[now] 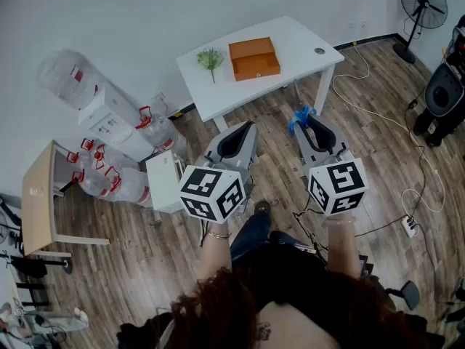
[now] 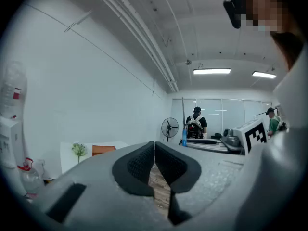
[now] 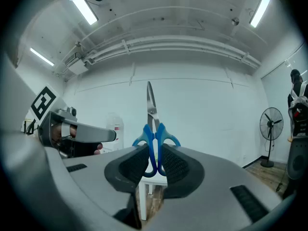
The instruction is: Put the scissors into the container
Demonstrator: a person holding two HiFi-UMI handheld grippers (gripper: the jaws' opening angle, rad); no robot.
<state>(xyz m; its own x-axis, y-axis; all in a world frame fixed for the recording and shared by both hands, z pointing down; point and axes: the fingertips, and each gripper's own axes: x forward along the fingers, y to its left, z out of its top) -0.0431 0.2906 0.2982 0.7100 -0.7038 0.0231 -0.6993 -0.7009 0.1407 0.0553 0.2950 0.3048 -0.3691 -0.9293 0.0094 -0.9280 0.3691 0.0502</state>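
Blue-handled scissors (image 3: 154, 131) stand upright between the jaws of my right gripper (image 3: 154, 165), blades pointing up; the pads press on the handles. From the head view the blue handles (image 1: 301, 116) show at the tip of the right gripper (image 1: 309, 126), short of the white table (image 1: 305, 46). An orange box-shaped container (image 1: 254, 57) lies on that table; the same container (image 2: 103, 149) appears far off in the left gripper view. My left gripper (image 1: 234, 138) is held level beside the right one, its jaws (image 2: 154, 163) closed with nothing between them.
A small green plant (image 1: 211, 59) lies left of the container. Water bottles (image 1: 109, 177) and a dispenser (image 1: 109, 118) stand at the left by a wooden side table (image 1: 36, 198). A fan (image 1: 421, 6) and cables (image 1: 407, 187) are on the wooden floor at right.
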